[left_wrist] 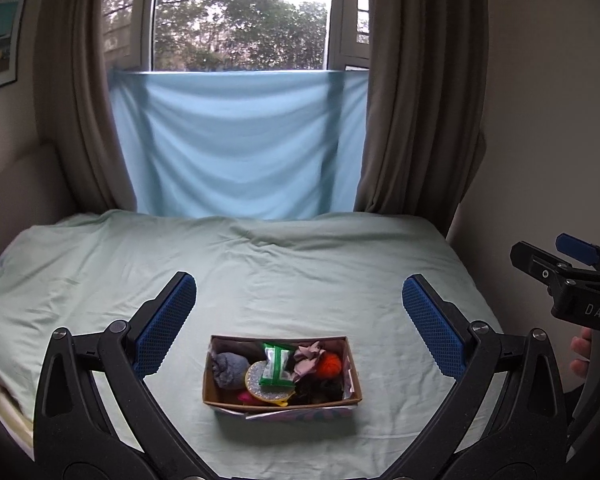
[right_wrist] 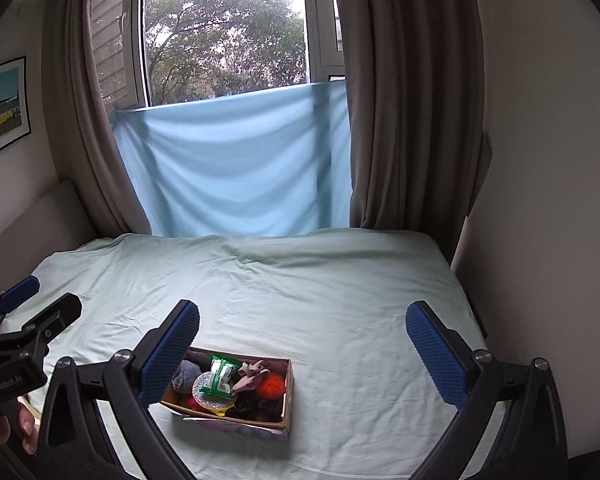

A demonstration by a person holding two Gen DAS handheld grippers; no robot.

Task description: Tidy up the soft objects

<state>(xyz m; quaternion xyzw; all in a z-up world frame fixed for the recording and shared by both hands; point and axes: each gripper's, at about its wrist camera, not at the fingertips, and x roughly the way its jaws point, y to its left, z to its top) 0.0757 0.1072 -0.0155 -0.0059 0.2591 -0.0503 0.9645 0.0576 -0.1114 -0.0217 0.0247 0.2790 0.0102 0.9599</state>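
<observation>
Cardboard box point(left_wrist: 280, 402) is lying on the bed point(left_wrist: 300, 264), its long axis running left to right, open top facing up. Inside, a grey sock ball point(left_wrist: 229, 369), a green packet point(left_wrist: 277, 367), pink cloth point(left_wrist: 307, 360) and an orange pompom point(left_wrist: 329, 363) are crowding together; dark items beneath are hard to make out. Left tongs point(left_wrist: 299, 326) and right tongs point(right_wrist: 302, 354) are both hovering spread wide, gripping nothing. Farther off, a blue cloth point(left_wrist: 236, 140) is covering the lower window.
</observation>
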